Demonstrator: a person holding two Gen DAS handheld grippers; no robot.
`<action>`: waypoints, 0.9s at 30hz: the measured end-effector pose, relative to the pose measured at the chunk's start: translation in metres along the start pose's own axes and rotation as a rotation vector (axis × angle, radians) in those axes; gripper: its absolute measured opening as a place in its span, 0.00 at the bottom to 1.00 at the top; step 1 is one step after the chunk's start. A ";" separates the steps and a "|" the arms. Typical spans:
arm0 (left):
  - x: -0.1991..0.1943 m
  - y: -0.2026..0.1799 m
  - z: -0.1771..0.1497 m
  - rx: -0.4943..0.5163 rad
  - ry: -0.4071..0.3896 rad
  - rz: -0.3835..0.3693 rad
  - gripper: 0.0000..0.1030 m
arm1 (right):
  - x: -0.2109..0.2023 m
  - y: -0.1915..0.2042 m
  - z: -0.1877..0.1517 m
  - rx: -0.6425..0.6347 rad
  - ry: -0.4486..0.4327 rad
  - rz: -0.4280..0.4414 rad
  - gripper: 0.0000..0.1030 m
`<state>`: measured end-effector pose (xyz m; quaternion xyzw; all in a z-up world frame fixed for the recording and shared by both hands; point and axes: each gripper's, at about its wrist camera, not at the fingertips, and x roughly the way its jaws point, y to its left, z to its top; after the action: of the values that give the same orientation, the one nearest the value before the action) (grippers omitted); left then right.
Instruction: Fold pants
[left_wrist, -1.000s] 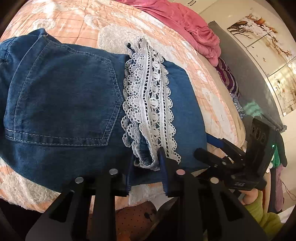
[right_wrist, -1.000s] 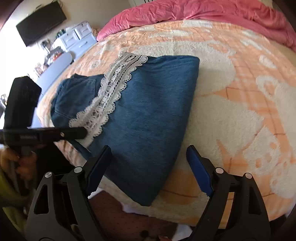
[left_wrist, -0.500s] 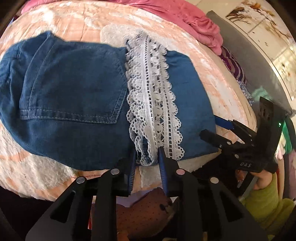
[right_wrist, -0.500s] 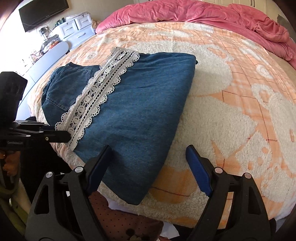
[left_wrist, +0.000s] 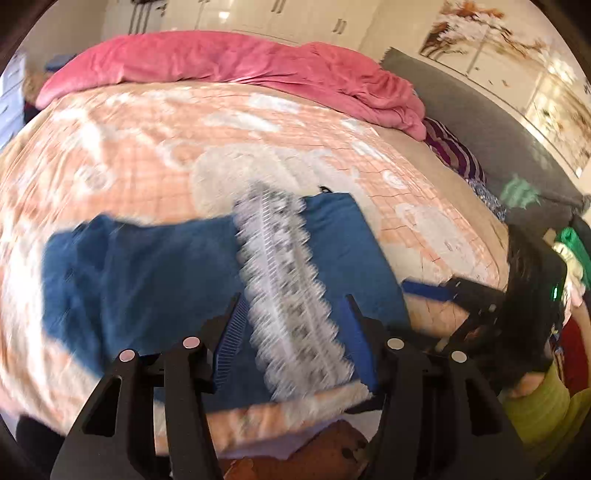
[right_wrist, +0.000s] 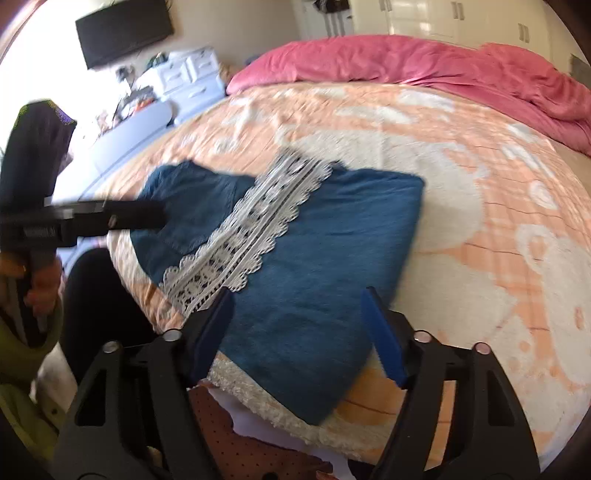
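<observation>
Now released: left gripper (left_wrist: 291, 343), pinched on the white lace hem (left_wrist: 291, 295) a moment ago, has backed off, fingers wide. Right gripper (right_wrist: 299, 328) wide, empty. Folded blue denim pants (right_wrist: 314, 258) lie at orange-and-cream blanket (right_wrist: 498, 221) edge; folding looks done.

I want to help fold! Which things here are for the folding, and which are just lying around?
For the folding:
denim pants with lace trim
left tool, open
right tool, open

Just lying around:
pink duvet
orange blanket
striped cloth
wall TV
white drawers
</observation>
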<state>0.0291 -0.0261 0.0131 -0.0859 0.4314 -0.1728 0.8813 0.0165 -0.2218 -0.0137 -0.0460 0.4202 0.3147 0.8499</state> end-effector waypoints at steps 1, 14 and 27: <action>0.008 -0.005 0.003 0.018 0.000 -0.005 0.51 | 0.004 0.001 -0.002 -0.005 0.011 -0.007 0.58; 0.063 0.005 -0.025 0.068 0.116 0.099 0.56 | 0.024 -0.004 -0.021 -0.008 0.081 -0.035 0.60; -0.002 0.031 -0.027 -0.012 0.029 0.163 0.86 | -0.008 -0.012 -0.006 0.123 0.002 0.009 0.71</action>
<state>0.0132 0.0033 -0.0112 -0.0534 0.4506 -0.0988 0.8856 0.0156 -0.2373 -0.0143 0.0078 0.4398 0.2921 0.8493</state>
